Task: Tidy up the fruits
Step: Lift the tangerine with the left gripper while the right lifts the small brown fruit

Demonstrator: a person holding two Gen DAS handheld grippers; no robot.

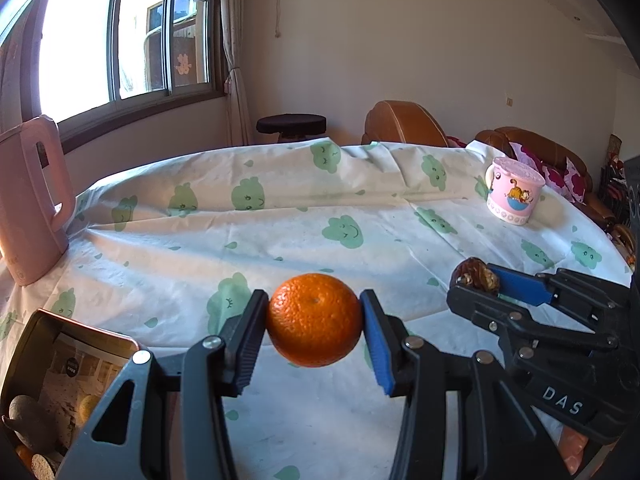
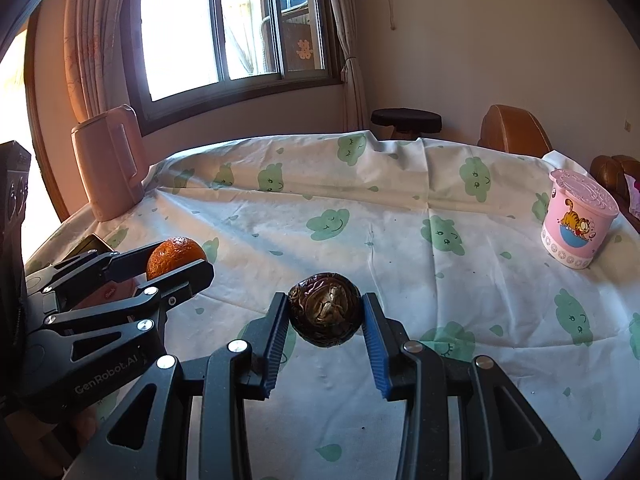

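Observation:
My left gripper [image 1: 315,316] is shut on an orange tangerine [image 1: 315,319], held above the cloud-print tablecloth [image 1: 280,216]. My right gripper [image 2: 325,314] is shut on a dark brown wrinkled fruit [image 2: 325,314], also off the cloth. In the left wrist view the right gripper [image 1: 476,280] shows at the right with the brown fruit [image 1: 474,276] at its tip. The right wrist view has the left gripper [image 2: 176,264] at the left, holding the tangerine [image 2: 174,256]. A dark tin box [image 1: 44,384] at the lower left holds a few round fruits.
A pink kettle [image 1: 28,196] stands at the table's left edge. At the far right sits a pink lidded cartoon cup [image 1: 514,192]. Beyond the table are a black stool [image 1: 291,124] and brown leather seats [image 1: 404,124]. A window fills the back left.

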